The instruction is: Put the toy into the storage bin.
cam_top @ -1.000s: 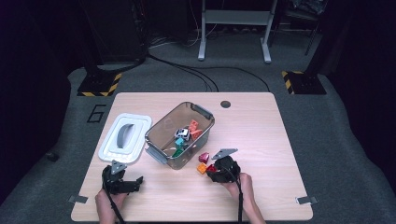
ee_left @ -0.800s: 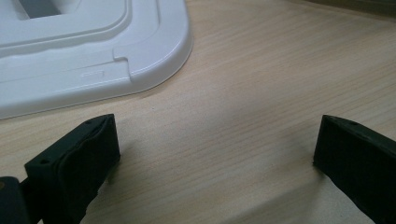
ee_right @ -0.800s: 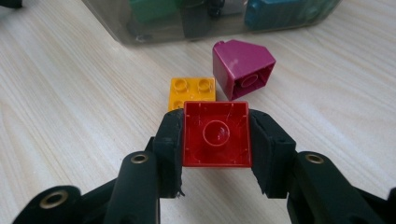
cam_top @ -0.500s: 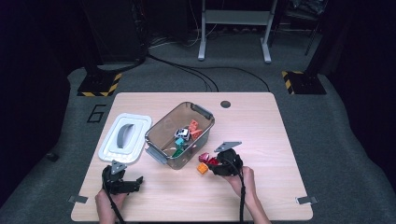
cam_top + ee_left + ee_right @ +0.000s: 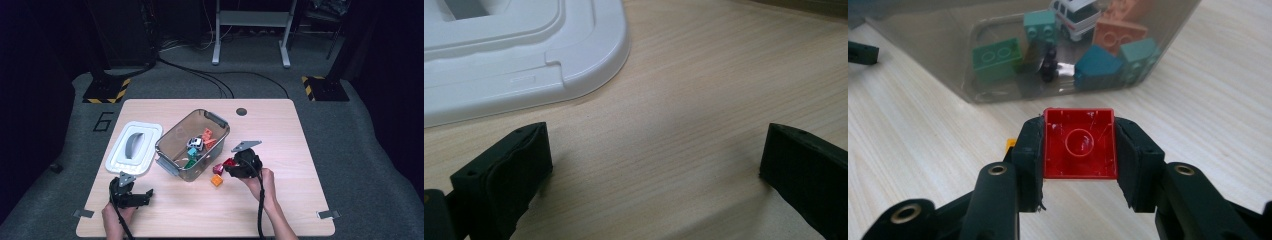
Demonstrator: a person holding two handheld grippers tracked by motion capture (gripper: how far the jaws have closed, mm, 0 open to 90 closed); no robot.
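The right claw [image 5: 1079,145] is clamped on a red brick [image 5: 1079,143], one jaw pressed to each side of it, with the brick's hollow underside and its round inner tube turned toward the right gripper view's camera. In the high view the right claw [image 5: 231,165] is lifted a little above the tabletop [image 5: 300,150], just beside the near right corner of the bin [image 5: 176,145], and the red brick [image 5: 229,162] shows at its tip. A person's right hand [image 5: 264,181] holds the gripper from the near edge of the tabletop.

Just under and beside that claw two loose bricks lie on the wood: a magenta brick [image 5: 218,169] and an orange brick [image 5: 216,180], the orange one nearer the person. A sliver of the orange brick [image 5: 1009,145] peeps out beside the left jaw in the right gripper view.

The bin [image 5: 998,95] is clear plastic with grey handles and stands near the middle of the tabletop. Through its wall show a green brick [image 5: 998,60], teal bricks [image 5: 1040,26], a blue sloped piece [image 5: 1097,67], salmon bricks [image 5: 1115,34] and a small white toy car [image 5: 1075,15].

The left claw [image 5: 654,165] stands wide open with nothing between its jaws, low over bare wood. In the high view the left claw [image 5: 142,196] sits near the front left of the tabletop, held by the left hand [image 5: 116,219]. Just beyond it lies the white lid [image 5: 519,60], flat on the tabletop to the left of the bin, close to it.
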